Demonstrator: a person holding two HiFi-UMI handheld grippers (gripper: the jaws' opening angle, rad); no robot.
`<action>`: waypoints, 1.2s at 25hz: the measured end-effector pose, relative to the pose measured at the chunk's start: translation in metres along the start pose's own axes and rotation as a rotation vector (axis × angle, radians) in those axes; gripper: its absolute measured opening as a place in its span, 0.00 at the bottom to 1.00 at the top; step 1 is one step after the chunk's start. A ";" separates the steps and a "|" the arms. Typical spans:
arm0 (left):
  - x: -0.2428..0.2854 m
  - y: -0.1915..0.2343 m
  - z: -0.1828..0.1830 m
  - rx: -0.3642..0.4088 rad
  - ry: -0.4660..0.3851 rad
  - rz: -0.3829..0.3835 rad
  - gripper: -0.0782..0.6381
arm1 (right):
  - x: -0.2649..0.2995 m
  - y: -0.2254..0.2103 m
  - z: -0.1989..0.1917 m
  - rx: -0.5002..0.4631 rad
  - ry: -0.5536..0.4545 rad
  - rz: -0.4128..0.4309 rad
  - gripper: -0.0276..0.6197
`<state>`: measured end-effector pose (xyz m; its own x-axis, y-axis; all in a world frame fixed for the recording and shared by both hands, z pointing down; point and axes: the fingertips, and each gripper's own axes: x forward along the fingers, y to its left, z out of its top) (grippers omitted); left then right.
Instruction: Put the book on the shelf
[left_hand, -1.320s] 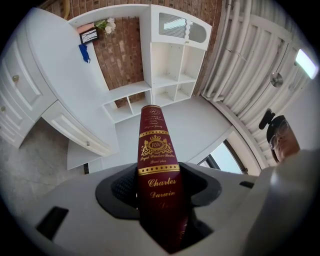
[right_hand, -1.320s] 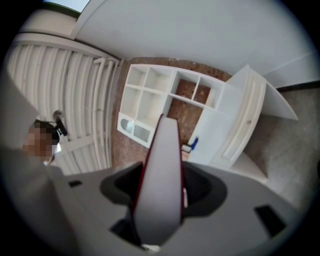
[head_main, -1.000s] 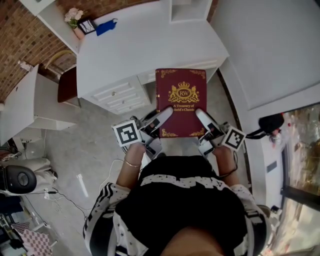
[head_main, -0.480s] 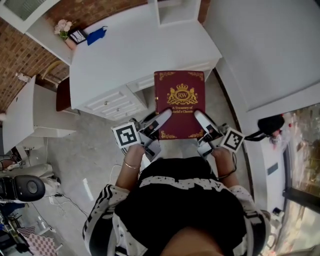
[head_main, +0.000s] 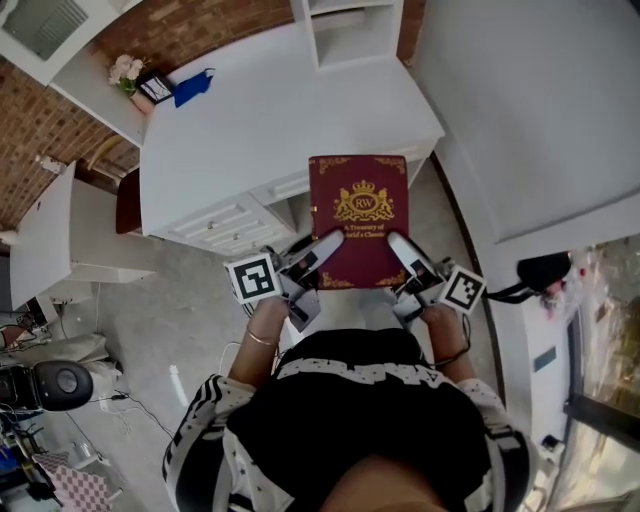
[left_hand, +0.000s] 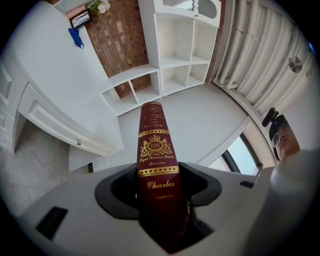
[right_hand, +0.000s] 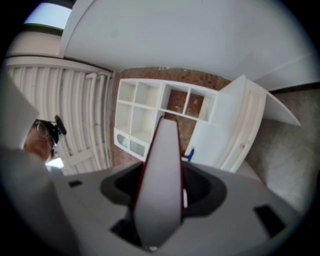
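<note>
The left gripper (left_hand: 157, 186) has its jaws clamped on the spine edge of the maroon hardback book (head_main: 360, 218), and the right gripper (right_hand: 161, 192) is pinched the same way on the opposite edge, over the pale page block. Both grips sit at the corners nearest the person, so most of the book reaches out beyond the jaws unsupported. It is carried flat and cover-up in the air, its far end overlapping the front edge of the white desk (head_main: 270, 110), and it is not yet on any shelf. The likely trouble is that the long overhang levers the book downward, or that the page-side grip slides on loose pages if the two grippers drift apart or twist against each other. Turning it upright for a compartment could also knock a corner on a divider. The head view alone shows the crested front cover and how close to the corners both grips are. The left gripper view alone shows the gilt spine and the white cubby shelf unit (left_hand: 192, 42), its compartments bare, well beyond the book's tip against a brick wall (left_hand: 120, 40). The right gripper view alone shows the page edge.
</note>
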<state>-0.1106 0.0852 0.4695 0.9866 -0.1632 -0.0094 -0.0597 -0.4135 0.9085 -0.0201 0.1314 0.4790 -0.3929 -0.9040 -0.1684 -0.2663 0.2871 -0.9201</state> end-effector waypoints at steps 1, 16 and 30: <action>0.003 0.002 0.002 -0.001 0.000 0.001 0.47 | 0.003 -0.001 0.003 -0.001 0.001 0.005 0.45; 0.033 0.007 0.047 0.053 -0.061 0.032 0.48 | 0.040 -0.008 0.048 -0.012 0.036 0.051 0.44; 0.091 0.003 0.067 0.057 -0.117 0.034 0.48 | 0.041 -0.017 0.114 -0.022 0.040 0.062 0.44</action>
<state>-0.0311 0.0094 0.4433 0.9596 -0.2798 -0.0306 -0.1045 -0.4553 0.8842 0.0682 0.0534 0.4473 -0.4437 -0.8712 -0.2101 -0.2599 0.3495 -0.9002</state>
